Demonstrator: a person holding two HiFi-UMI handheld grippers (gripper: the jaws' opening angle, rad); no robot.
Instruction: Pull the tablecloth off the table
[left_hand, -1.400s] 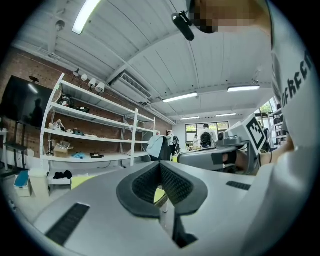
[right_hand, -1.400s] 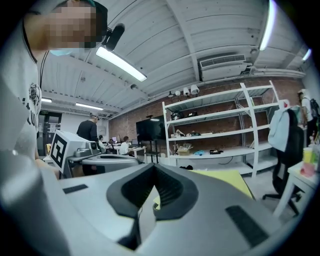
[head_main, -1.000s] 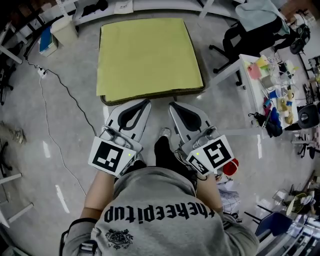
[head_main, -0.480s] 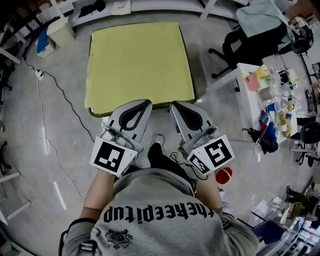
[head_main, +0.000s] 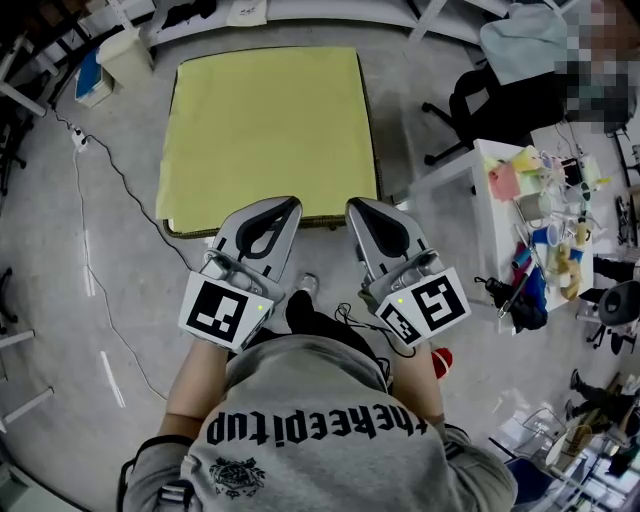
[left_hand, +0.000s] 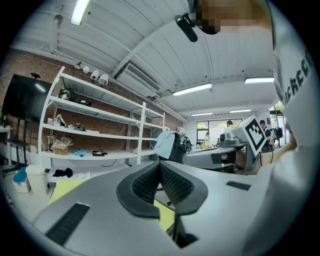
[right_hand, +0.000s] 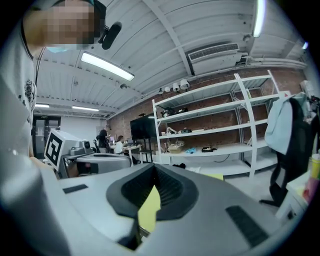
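A yellow tablecloth (head_main: 268, 135) lies flat over a square table, seen from above in the head view. Both grippers are held side by side at the table's near edge. My left gripper (head_main: 289, 204) is shut with nothing in it, its tip just over the cloth's near edge. My right gripper (head_main: 356, 206) is shut and empty too, its tip level with the near right corner. In the left gripper view the shut jaws (left_hand: 160, 168) point over a strip of the yellow cloth (left_hand: 64, 188). In the right gripper view the cloth (right_hand: 149, 207) shows below the shut jaws (right_hand: 154, 170).
A white side table (head_main: 492, 215) crowded with small items stands to the right, with a black office chair (head_main: 487, 98) behind it. A white bin (head_main: 128, 56) and a floor cable (head_main: 112, 170) lie to the left. Shelving (right_hand: 220, 125) runs along the brick wall beyond the table.
The person has stepped closer to the table, so its near edge now lies under the gripper tips. Both grippers stayed shut and kept their pose.
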